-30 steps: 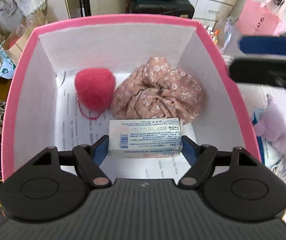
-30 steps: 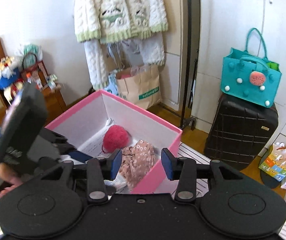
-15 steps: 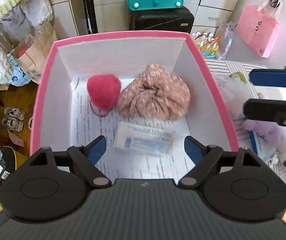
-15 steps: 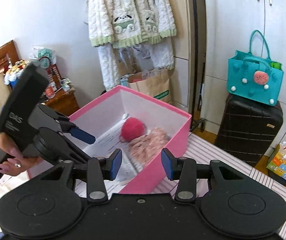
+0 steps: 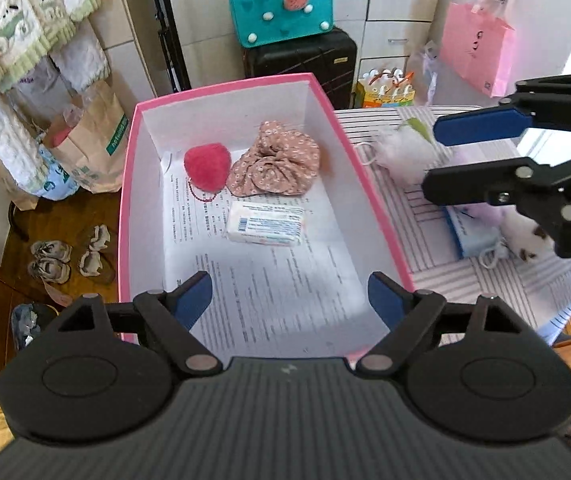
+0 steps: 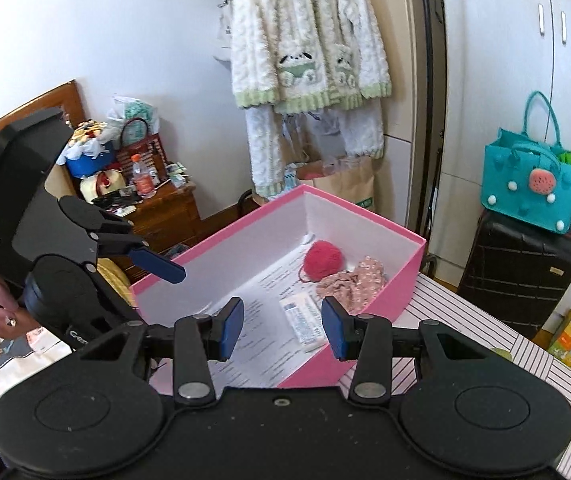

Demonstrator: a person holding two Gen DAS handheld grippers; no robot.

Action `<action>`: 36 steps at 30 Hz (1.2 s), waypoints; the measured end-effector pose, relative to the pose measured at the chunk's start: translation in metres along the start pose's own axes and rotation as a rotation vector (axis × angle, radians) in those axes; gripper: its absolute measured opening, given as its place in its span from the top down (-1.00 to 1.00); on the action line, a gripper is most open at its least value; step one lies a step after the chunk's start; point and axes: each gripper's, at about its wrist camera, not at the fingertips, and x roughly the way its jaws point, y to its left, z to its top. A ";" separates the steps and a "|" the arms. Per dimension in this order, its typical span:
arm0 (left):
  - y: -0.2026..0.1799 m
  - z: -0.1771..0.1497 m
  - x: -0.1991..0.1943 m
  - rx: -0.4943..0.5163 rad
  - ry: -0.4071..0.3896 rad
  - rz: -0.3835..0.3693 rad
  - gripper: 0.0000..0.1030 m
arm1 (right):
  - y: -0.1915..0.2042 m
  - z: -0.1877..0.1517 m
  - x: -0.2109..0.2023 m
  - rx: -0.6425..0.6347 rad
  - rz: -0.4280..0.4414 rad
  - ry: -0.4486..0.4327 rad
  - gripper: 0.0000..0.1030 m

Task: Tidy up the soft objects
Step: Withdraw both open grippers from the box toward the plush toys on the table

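A pink box [image 5: 125, 184] with white walls holds a red fuzzy ball [image 5: 206, 161], a floral fabric bundle [image 5: 275, 165] and a white tissue pack [image 5: 264, 223] lying flat on its paper lining. My left gripper [image 5: 289, 300] is open and empty above the box's near end. My right gripper [image 6: 281, 330] is open and empty; in the left wrist view it [image 5: 433, 160] hovers right of the box over a white fluffy toy [image 5: 401, 152] and a lilac plush [image 5: 481, 212]. The box also shows in the right wrist view [image 6: 397, 292].
The box stands on a striped cloth [image 5: 465, 264]. A blue mask pack [image 5: 473, 236] lies by the plush. Beyond are a black suitcase [image 5: 301, 64] with a teal bag [image 5: 281, 0], a pink bag [image 5: 473, 52], paper bags [image 5: 93, 140] and hanging clothes [image 6: 309, 52].
My left gripper opened and let the tissue pack drop into the box, then drew back and up. My right gripper moved over the toys beside the box.
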 end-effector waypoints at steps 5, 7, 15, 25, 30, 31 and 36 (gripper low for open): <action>-0.014 -0.014 -0.024 0.026 -0.022 0.016 -0.72 | 0.017 -0.005 -0.023 -0.030 0.003 -0.008 0.06; -0.020 -0.019 -0.032 0.039 -0.028 0.025 -0.74 | 0.022 -0.008 -0.032 -0.040 0.003 -0.011 0.04; -0.041 -0.038 -0.060 0.072 -0.091 0.032 -0.86 | 0.039 -0.027 -0.063 -0.092 -0.024 -0.022 -0.05; -0.070 -0.059 -0.061 0.134 -0.102 -0.027 -0.86 | 0.041 -0.076 -0.098 -0.109 -0.050 -0.028 -0.17; -0.088 -0.069 -0.063 0.169 -0.124 -0.070 -0.86 | 0.034 -0.104 -0.115 -0.094 -0.077 -0.023 -0.23; -0.092 -0.071 -0.064 0.182 -0.131 -0.074 -0.86 | 0.033 -0.109 -0.118 -0.091 -0.082 -0.024 -0.24; -0.111 -0.077 -0.060 0.219 -0.139 -0.105 -0.86 | 0.025 -0.134 -0.130 -0.053 -0.103 -0.021 -0.29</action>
